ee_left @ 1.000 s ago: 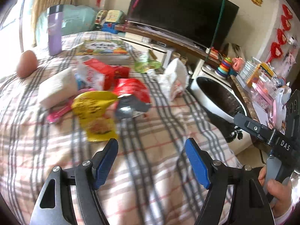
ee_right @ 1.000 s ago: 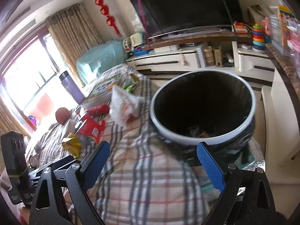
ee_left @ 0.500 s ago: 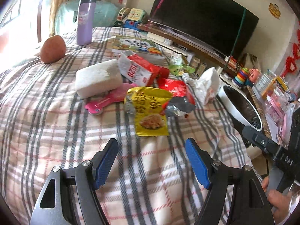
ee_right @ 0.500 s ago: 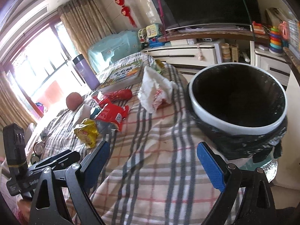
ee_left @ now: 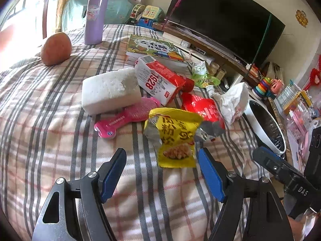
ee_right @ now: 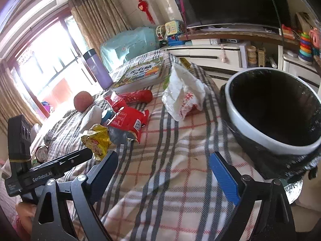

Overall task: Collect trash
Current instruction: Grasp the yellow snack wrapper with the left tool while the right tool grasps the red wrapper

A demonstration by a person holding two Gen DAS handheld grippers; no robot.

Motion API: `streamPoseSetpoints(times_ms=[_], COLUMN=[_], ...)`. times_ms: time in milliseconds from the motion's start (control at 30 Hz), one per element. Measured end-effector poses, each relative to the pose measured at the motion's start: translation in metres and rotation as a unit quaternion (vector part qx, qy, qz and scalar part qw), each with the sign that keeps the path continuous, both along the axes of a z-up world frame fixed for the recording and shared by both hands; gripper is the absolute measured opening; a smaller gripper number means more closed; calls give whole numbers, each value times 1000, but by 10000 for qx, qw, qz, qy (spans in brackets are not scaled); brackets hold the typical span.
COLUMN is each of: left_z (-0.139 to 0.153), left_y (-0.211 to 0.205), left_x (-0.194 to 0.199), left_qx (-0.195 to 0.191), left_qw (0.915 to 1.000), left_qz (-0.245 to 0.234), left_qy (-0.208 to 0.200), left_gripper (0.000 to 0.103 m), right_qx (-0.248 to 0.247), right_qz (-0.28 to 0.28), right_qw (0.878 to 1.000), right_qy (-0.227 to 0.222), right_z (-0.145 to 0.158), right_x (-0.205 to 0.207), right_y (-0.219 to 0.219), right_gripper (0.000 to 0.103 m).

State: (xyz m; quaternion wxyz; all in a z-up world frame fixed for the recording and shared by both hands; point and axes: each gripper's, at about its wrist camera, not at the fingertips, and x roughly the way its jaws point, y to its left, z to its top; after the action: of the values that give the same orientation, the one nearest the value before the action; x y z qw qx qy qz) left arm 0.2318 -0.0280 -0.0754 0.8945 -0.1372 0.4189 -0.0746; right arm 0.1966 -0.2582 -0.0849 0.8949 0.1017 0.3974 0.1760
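Trash lies on a plaid bedspread (ee_left: pixel 50 120). A yellow snack wrapper (ee_left: pixel 174 136) lies just beyond my open, empty left gripper (ee_left: pixel 162 170). Behind it are a red wrapper (ee_left: pixel 202 108), a red-and-white 1928 carton (ee_left: pixel 160 80), a white foam block (ee_left: pixel 110 90), a pink brush (ee_left: pixel 124 118) and a crumpled white bag (ee_left: pixel 230 102). The black-lined white trash bin (ee_right: pixel 276 112) stands at the bed's right edge. My right gripper (ee_right: pixel 162 168) is open and empty over the bedspread (ee_right: pixel 170 160), left of the bin; the yellow wrapper (ee_right: pixel 96 140) and white bag (ee_right: pixel 184 94) lie ahead.
A purple flask (ee_left: pixel 95 16), a brown ball (ee_left: pixel 56 48) and a picture book (ee_left: pixel 152 48) rest farther back on the bed. A TV (ee_left: pixel 224 18) on a low cabinet stands behind. Toys and boxes crowd a counter (ee_left: pixel 297 104) at the right.
My left gripper has moved closer to the yellow wrapper. My right gripper has swung left, so the bin sits farther right in its view. Both stay open.
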Motion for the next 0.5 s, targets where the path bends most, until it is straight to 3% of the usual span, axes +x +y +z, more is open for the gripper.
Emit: streamPoseSetpoints(times_ms=[267,433,500], left_z=[-14,-18,-19], left_y=[2,0,0], left_x=[19,28,32], left_qx=[-58,-70,-69], left_qw=[9998,9998,9998], left_qz=[-74,-130,-161], left_qy=[148,107,68], left_gripper=[73,72,66], right_qx=[-103,-192,-249], right_qz=[388,597,678], right_qw=[9991,9978,9972], right_qy=[155,218,216], right_z=[-10,-16,-18], right_x=[24,39,47], right_y=[28,46,52], right_gripper=[63,54,46])
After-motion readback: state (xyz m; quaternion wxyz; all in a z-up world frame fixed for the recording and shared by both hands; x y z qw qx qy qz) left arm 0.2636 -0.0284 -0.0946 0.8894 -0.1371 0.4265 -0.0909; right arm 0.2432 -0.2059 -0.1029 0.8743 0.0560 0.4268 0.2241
